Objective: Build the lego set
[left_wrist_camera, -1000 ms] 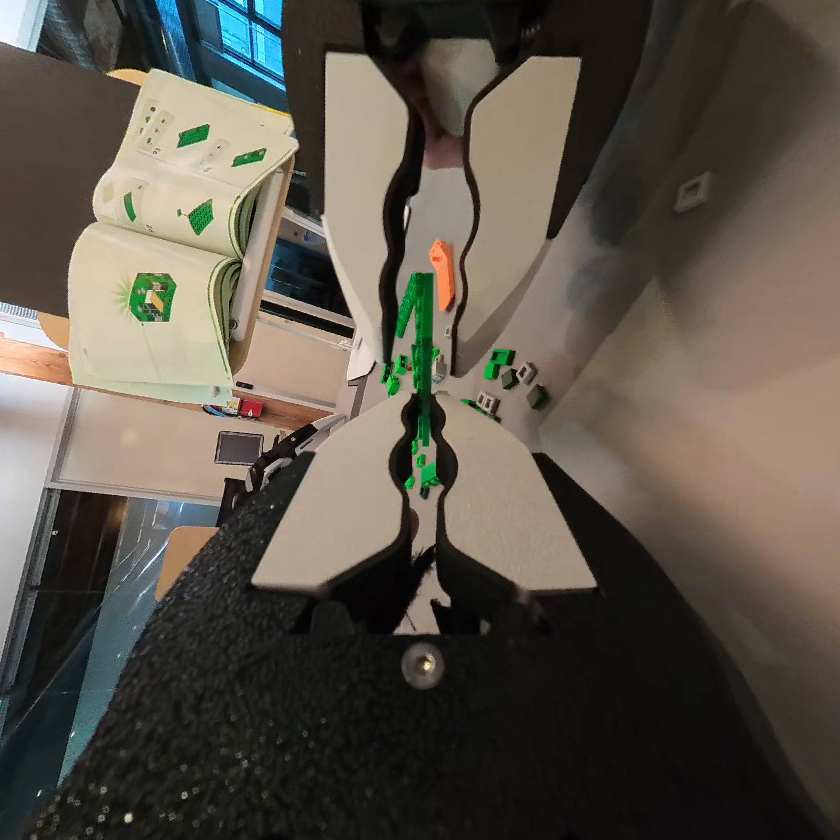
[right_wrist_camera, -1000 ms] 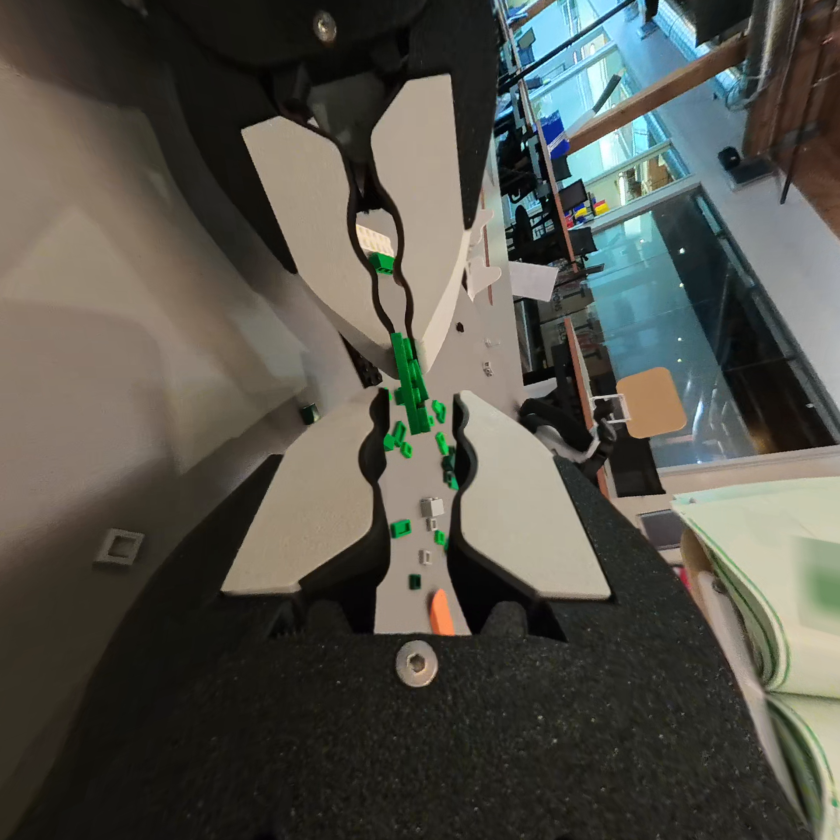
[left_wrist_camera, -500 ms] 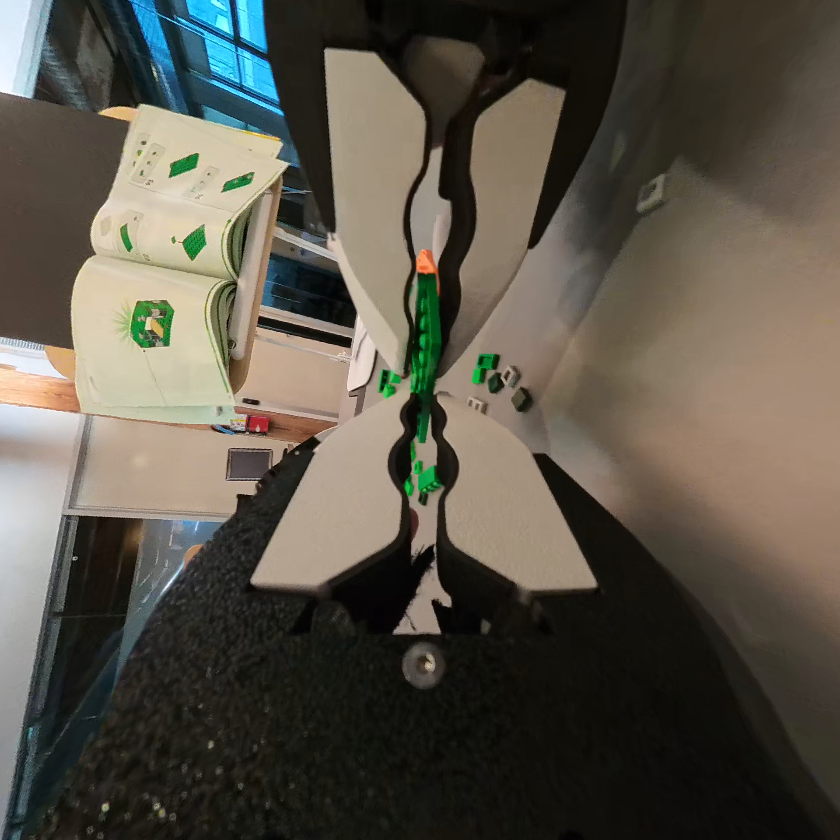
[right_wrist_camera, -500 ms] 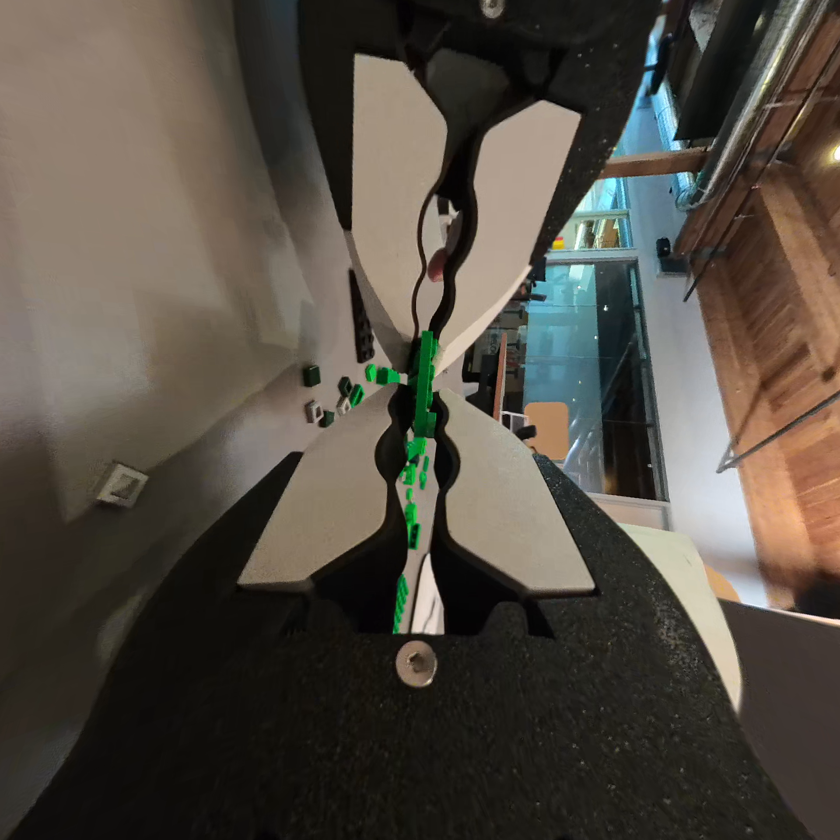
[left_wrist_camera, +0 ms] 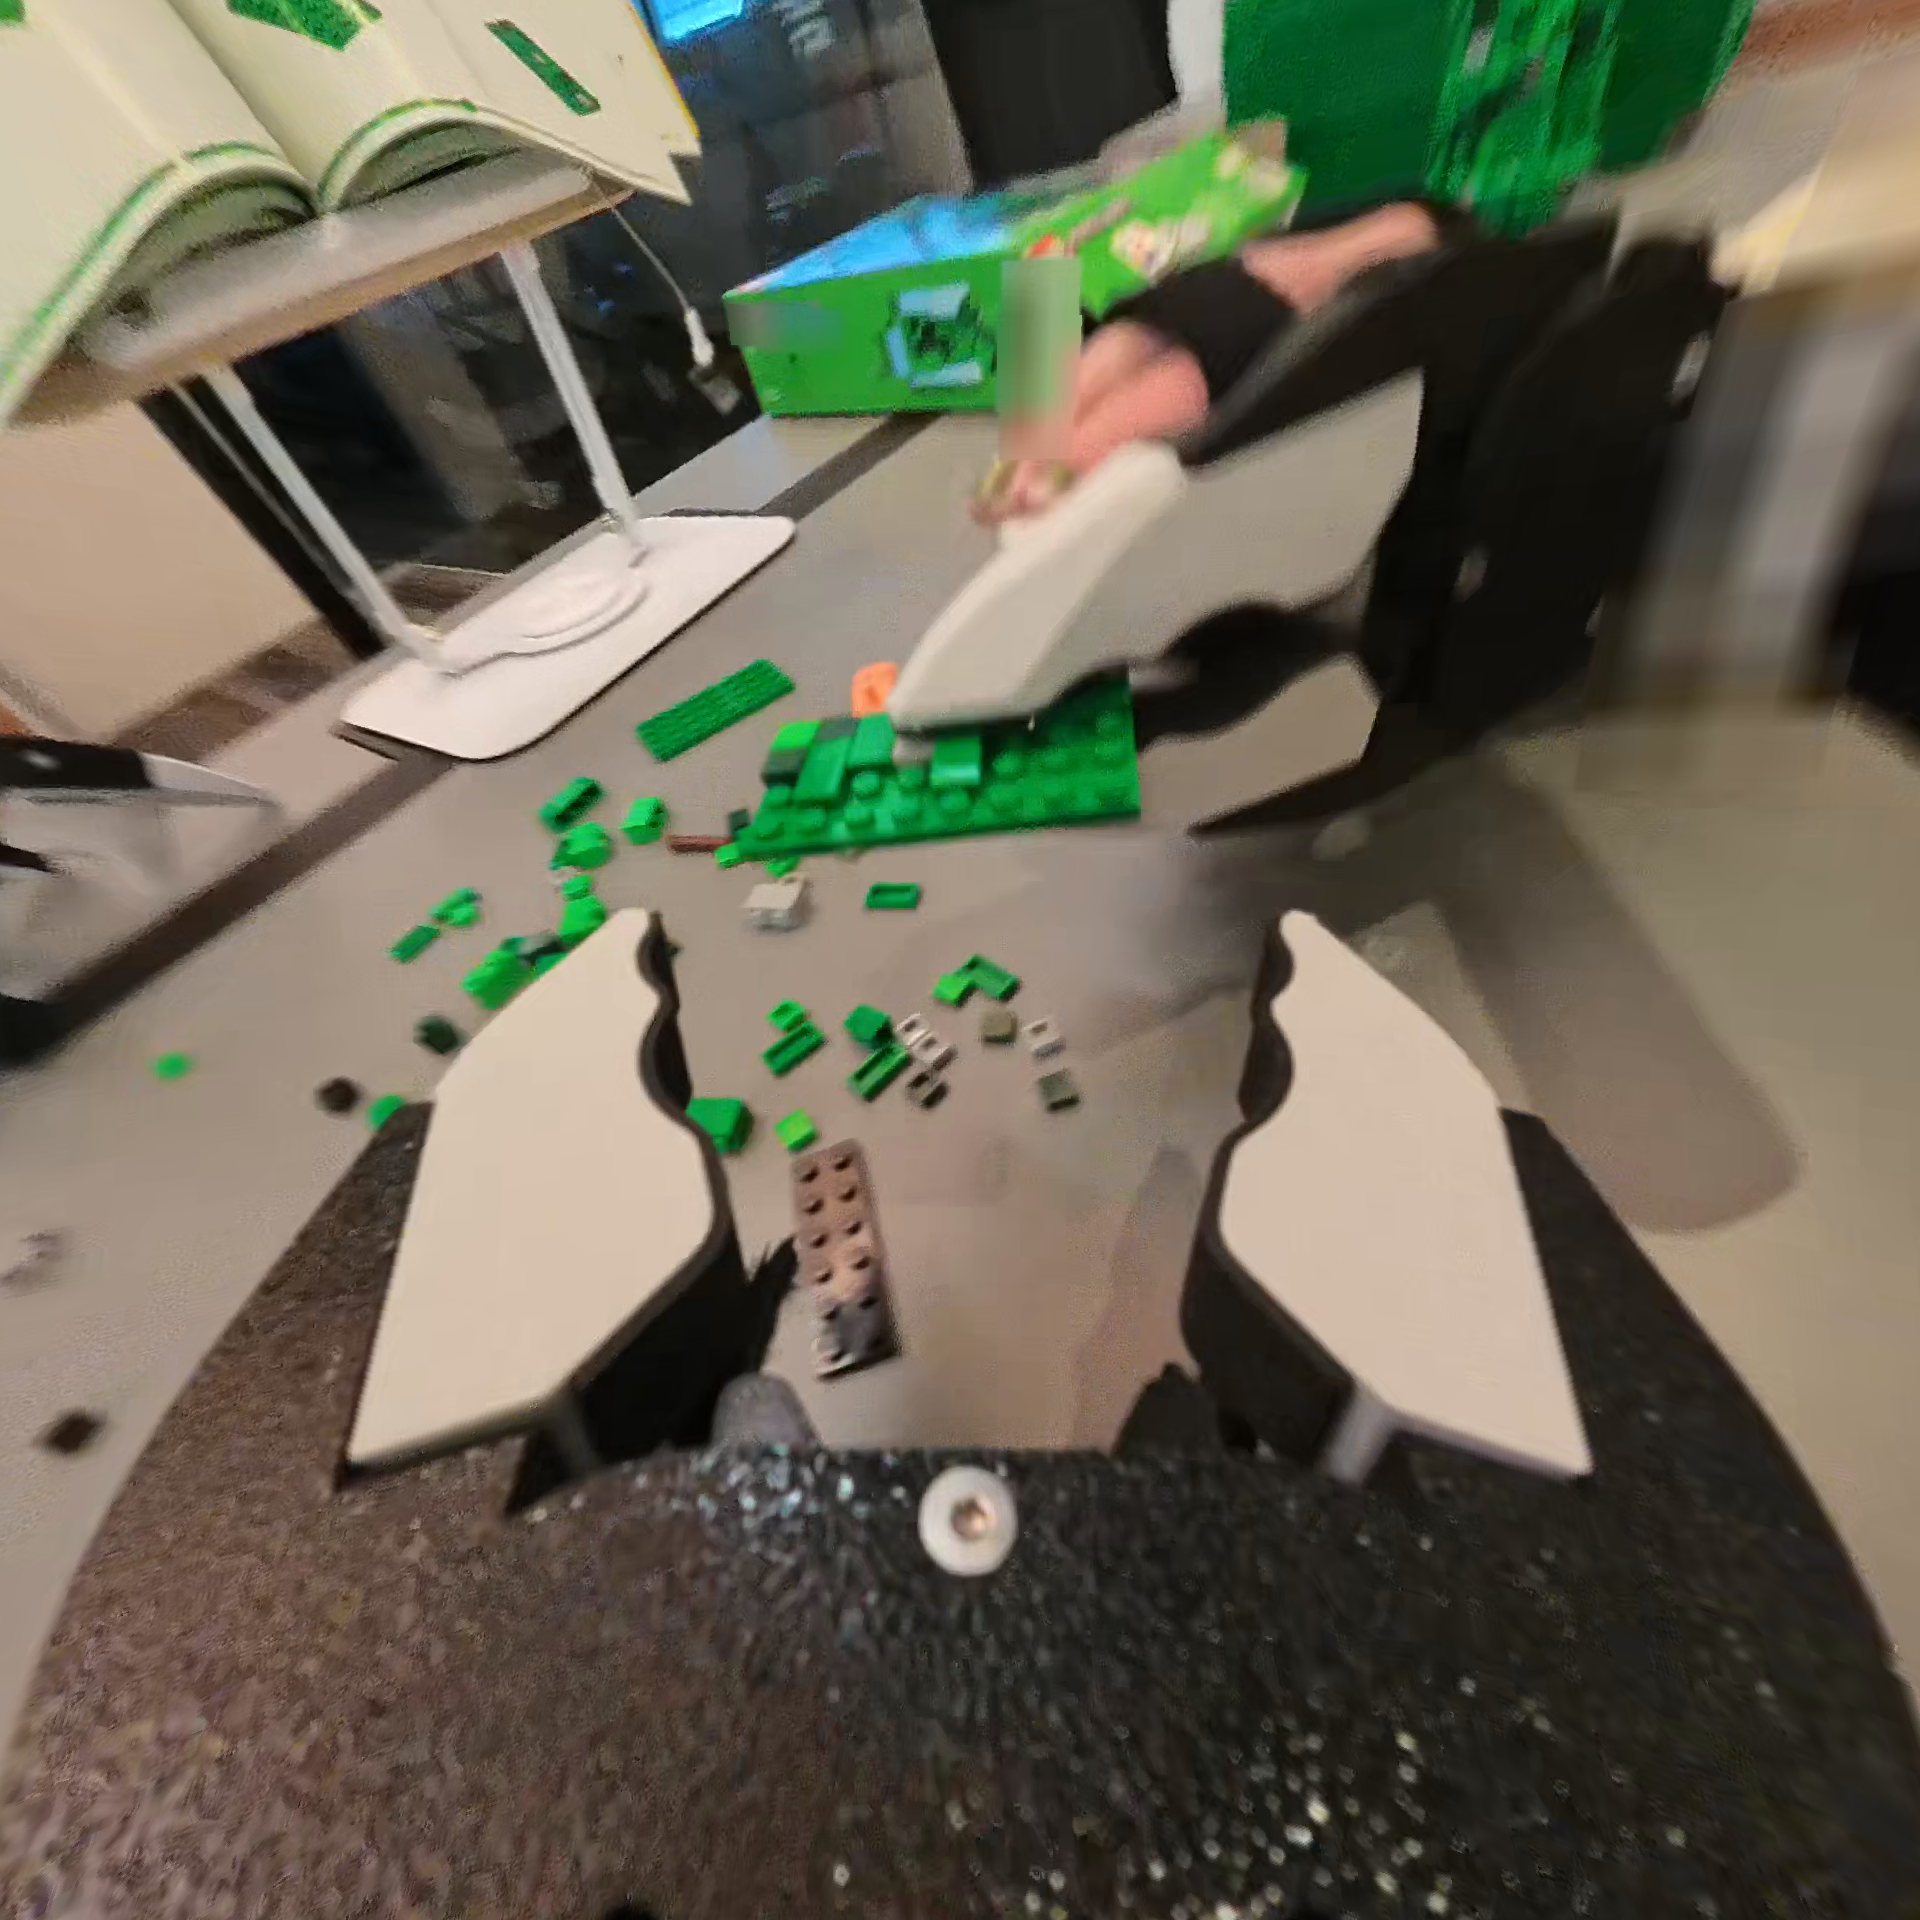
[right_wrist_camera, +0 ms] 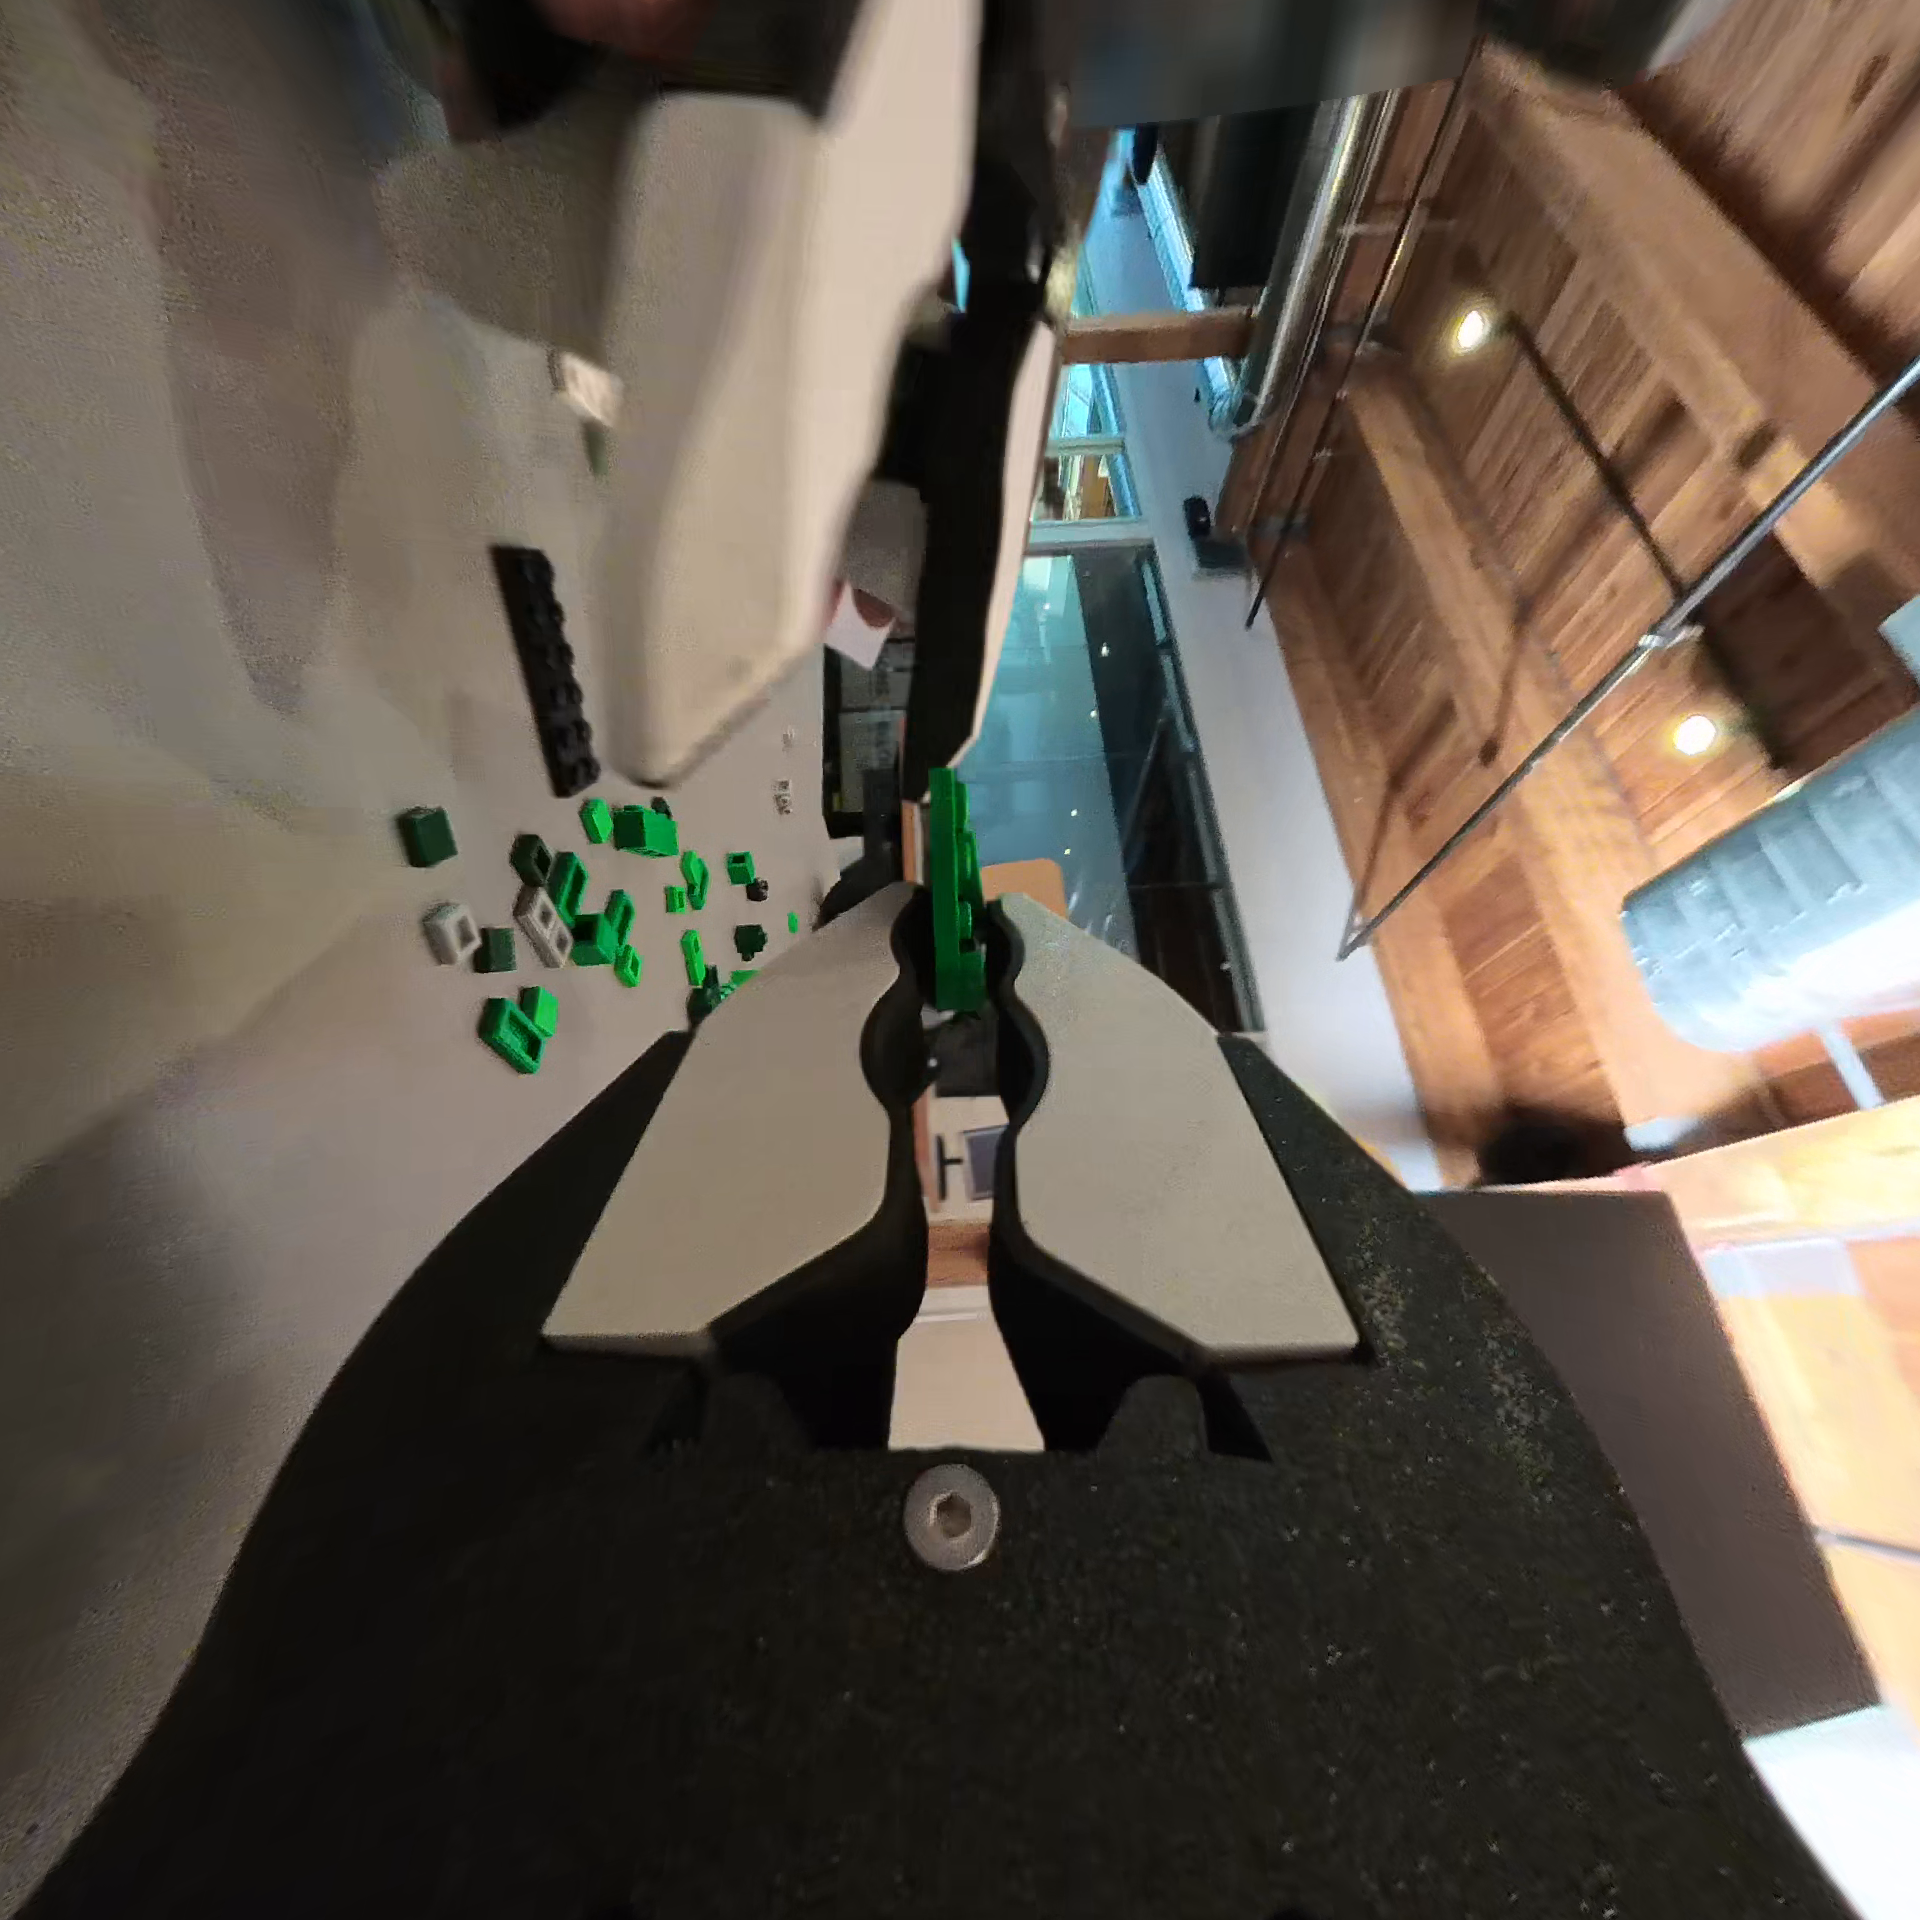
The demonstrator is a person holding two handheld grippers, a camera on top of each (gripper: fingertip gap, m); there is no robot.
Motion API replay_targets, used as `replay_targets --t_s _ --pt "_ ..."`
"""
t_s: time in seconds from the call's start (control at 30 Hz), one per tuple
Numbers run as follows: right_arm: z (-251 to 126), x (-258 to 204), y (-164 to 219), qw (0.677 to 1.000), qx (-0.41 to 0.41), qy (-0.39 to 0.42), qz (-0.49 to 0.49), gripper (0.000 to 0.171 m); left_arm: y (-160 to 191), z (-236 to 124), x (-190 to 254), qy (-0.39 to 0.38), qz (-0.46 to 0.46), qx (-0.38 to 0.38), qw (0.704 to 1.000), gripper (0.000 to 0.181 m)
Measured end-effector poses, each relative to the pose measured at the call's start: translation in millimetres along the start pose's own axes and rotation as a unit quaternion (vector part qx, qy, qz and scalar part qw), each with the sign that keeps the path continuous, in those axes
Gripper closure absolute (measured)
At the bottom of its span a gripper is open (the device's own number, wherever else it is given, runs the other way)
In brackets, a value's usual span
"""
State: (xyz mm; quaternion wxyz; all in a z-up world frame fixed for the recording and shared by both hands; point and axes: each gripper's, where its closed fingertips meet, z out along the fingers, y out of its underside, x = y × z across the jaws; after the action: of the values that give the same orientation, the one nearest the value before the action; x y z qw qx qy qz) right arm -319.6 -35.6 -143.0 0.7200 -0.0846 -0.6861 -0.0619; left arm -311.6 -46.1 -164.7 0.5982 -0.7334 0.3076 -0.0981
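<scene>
Left gripper [left_wrist_camera: 961,940], pale grey fingers on black textured body, is spread wide and holds nothing, low above the grey tabletop [left_wrist_camera: 1195,935]. Between its fingers lies a dark brown studded lego plate [left_wrist_camera: 842,1257], long and narrow, flat on the tabletop. Just beyond it sit scattered small green lego pieces [left_wrist_camera: 795,1034] and a few small grey and white lego pieces [left_wrist_camera: 925,1039]; more green bits spread toward the left edge.

Right gripper [right_wrist_camera: 951,914], same build, is clenched on the flat green lego baseplate [right_wrist_camera: 951,883], which carries several small green bricks; in the right wrist view the plate shows edge-on, pinched at the fingertips. In the left wrist view the baseplate [left_wrist_camera: 966,774] is farther back, one edge tilted up off the tabletop, with the right gripper's [left_wrist_camera: 914,722] fingers on its far side. A person's hand [left_wrist_camera: 1122,405] in a black sleeve holds that gripper. A small orange lego piece [left_wrist_camera: 873,681] lies just behind the baseplate, a long green lego plate [left_wrist_camera: 712,707] just left of it.

Toward the far left corner a white stand [left_wrist_camera: 582,613] carries an open instruction booklet [left_wrist_camera: 312,114]. A green lego box [left_wrist_camera: 935,312] lies near the far edge. The view is motion-blurred.
</scene>
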Motion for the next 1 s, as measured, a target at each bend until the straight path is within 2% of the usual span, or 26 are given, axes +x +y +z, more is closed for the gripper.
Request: replay_targets --t_s 0.1,0.27,0.37,0.47,0.57,0.63,1.0 --pt "-0.7 -3.2 -9.6 0.999 0.012 0.004 -0.039 0.163 -8.4 -0.9 1.9 0.017 -0.057 0.029 0.998 0.081" --pt "-0.9 -4.3 -18.0 0.996 0.019 0.014 -0.087 0.163 -9.8 0.4 4.6 -0.007 -0.013 0.033 0.999 0.106" --pt "-1.0 -6.1 -18.7 0.995 0.019 0.014 -0.097 0.163 -7.9 1.0 4.9 -0.006 -0.01 0.026 1.0 0.106" --pt "-1.2 -4.5 -19.7 0.998 0.027 0.014 -0.054 0.163 -9.6 -0.1 5.0 -0.001 -0.016 0.033 0.999 0.107" --pt "-3.3 -2.9 -16.7 0.997 0.049 -0.012 0.057 0.144 -3.4 0.5 3.0 0.002 -0.025 0.012 1.0 0.107" --pt "-5.9 -5.4 -17.7 0.992 0.071 -0.039 0.095 0.144 -2.1 0.3 3.8 0.009 -0.03 0.006 0.999 0.107" --pt "-8.8 -26.3 -29.0 0.992 0.096 -0.074 -0.046 0.155 11.5 3.2 10.2 0.025 -0.01 -0.044 0.999 0.107"
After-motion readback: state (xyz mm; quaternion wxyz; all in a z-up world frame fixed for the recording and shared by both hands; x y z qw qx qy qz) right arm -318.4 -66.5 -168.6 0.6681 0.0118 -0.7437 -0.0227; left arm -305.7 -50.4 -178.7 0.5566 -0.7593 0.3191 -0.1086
